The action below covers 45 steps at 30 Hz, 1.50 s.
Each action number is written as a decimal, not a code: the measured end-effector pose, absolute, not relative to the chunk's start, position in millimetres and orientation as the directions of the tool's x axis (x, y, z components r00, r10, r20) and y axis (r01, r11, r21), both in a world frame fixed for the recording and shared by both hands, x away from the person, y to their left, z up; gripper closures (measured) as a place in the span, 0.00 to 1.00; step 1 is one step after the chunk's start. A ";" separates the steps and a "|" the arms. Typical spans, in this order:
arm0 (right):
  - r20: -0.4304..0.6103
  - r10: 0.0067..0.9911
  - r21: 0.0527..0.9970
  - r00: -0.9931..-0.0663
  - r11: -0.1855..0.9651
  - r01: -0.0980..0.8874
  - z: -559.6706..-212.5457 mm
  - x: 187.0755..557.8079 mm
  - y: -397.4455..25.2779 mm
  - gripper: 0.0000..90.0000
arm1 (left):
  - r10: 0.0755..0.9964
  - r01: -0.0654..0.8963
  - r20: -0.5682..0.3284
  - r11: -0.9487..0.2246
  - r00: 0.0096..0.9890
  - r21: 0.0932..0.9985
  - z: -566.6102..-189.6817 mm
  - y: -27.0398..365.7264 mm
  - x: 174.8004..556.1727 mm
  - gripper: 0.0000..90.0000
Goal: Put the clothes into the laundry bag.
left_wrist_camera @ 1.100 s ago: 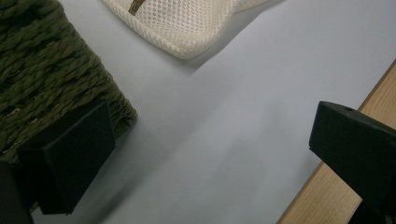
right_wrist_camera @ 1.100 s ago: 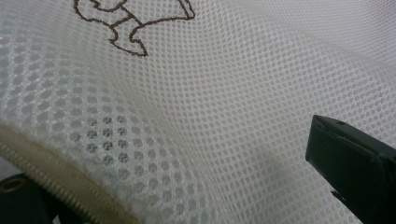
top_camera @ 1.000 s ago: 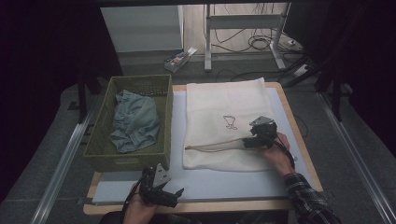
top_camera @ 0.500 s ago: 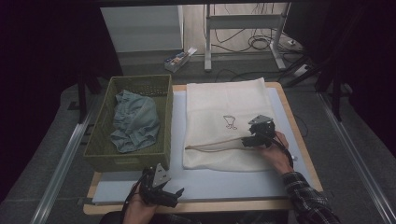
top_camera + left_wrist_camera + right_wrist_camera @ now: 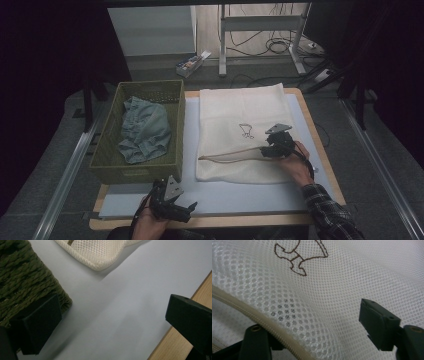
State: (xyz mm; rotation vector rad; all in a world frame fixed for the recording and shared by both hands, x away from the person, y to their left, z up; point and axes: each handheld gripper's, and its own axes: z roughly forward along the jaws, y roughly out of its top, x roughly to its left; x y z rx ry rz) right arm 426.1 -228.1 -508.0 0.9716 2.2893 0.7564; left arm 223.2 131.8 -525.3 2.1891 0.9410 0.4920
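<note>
A white mesh laundry bag (image 5: 240, 115) lies flat on the light blue mat (image 5: 225, 192), with a small brown stitched figure (image 5: 297, 257) near its middle. Its tan zipper (image 5: 230, 154) runs across the near part of the bag. My right gripper (image 5: 267, 150) rests open on the bag at the zipper's right end. In the right gripper view the zipper (image 5: 249, 312) crosses by the left jaw, and mesh lies between the jaws of the right gripper (image 5: 312, 320). My left gripper (image 5: 187, 210) is held open above the mat near the front edge, with nothing between its fingers (image 5: 40, 325).
A green woven basket (image 5: 137, 170) stands at the left with a grey-green garment (image 5: 145, 127) inside; its corner (image 5: 22, 280) is close to my left jaw. The wooden table edge (image 5: 175, 347) runs just beyond the mat. Floor cables and a stand lie behind the table.
</note>
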 end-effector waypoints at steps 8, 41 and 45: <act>-0.264 0.716 0.660 -0.646 0.623 0.420 -501.5 420.7 -222.8 0.69 | 0.742 0.480 0.070 -0.500 0.667 0.721 -525.7 131.0 223.3 0.00; -0.306 0.662 0.705 -0.684 0.641 0.305 -483.2 415.0 -210.0 0.85 | 0.744 0.481 0.077 -0.504 0.664 0.718 -526.1 130.8 223.4 0.00; -0.303 0.661 0.708 -0.686 0.638 0.302 -480.6 414.8 -209.3 0.89 | 0.746 0.481 0.075 -0.499 0.662 0.721 -525.9 131.0 223.3 0.00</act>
